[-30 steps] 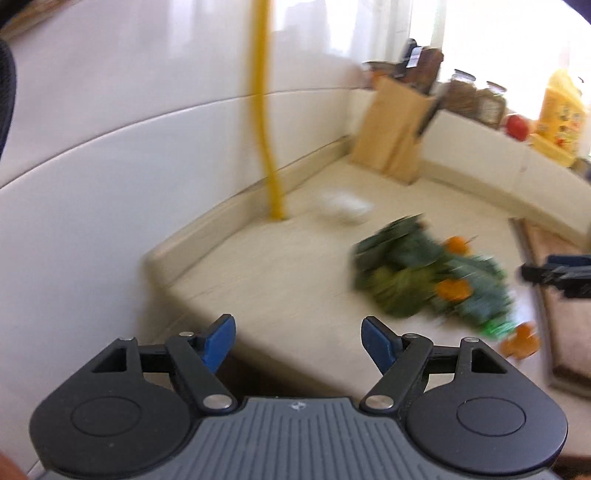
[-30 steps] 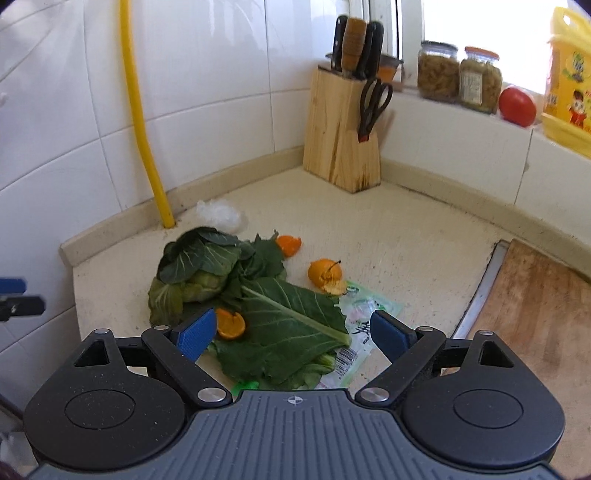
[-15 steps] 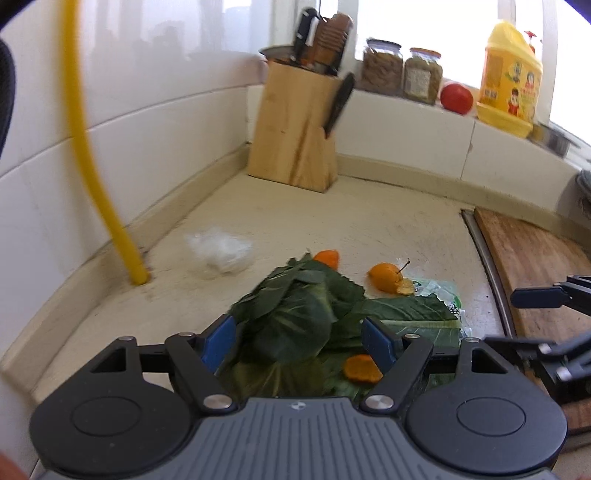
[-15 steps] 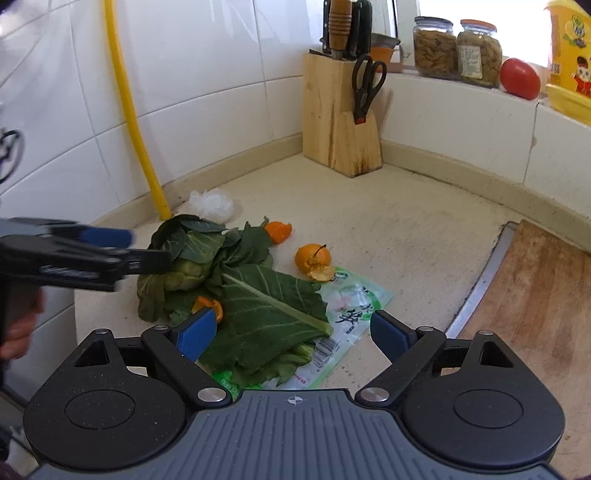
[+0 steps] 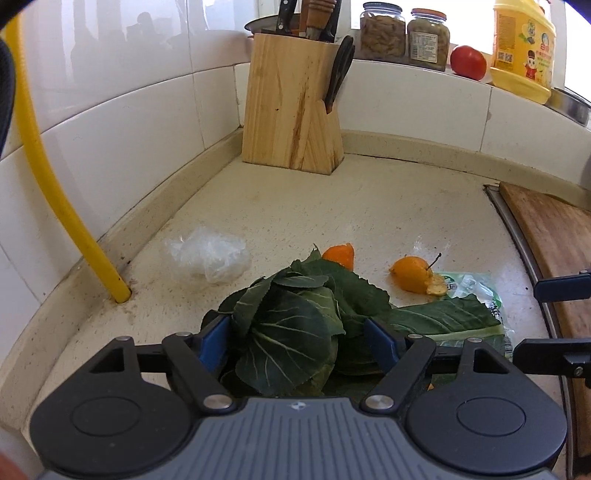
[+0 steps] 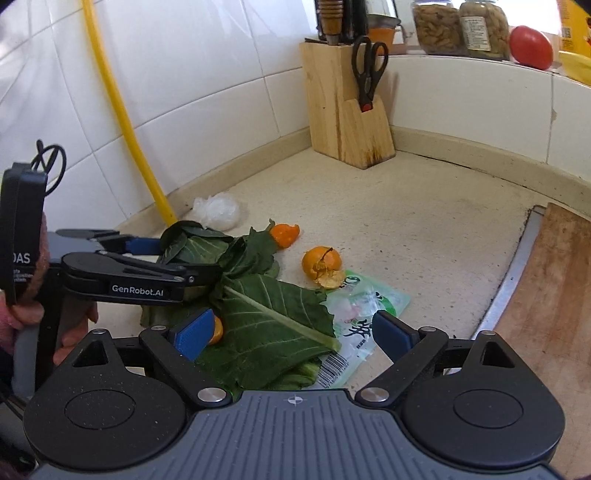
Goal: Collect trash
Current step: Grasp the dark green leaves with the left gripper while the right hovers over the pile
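A pile of dark green cabbage leaves point(image 5: 288, 325) lies on the beige counter point(image 5: 388, 206). My left gripper point(image 5: 297, 341) is open, its blue pads on either side of the leaf bundle. From the right wrist view, the left gripper point(image 6: 177, 258) reaches in from the left over the leaves point(image 6: 266, 321). My right gripper point(image 6: 293, 334) is open, low over the big leaf and a green-white plastic packet point(image 6: 365, 306). Orange peels point(image 5: 340, 254) point(image 5: 415, 275) and crumpled clear plastic point(image 5: 208, 256) lie just beyond. A small orange piece point(image 6: 216, 330) touches the right gripper's left pad.
A wooden knife block point(image 5: 291, 103) with scissors stands in the back corner. A yellow pipe point(image 5: 55, 199) runs down the tiled wall at left. A wooden cutting board point(image 5: 546, 236) lies at right. Jars point(image 5: 406, 33), a tomato point(image 5: 468, 62) and a yellow bottle point(image 5: 524, 48) sit on the ledge.
My left gripper swung from facing the wall round to the leaf pile and moved in until its pads straddle the leaves. The right gripper came closer and lower over the big leaf.
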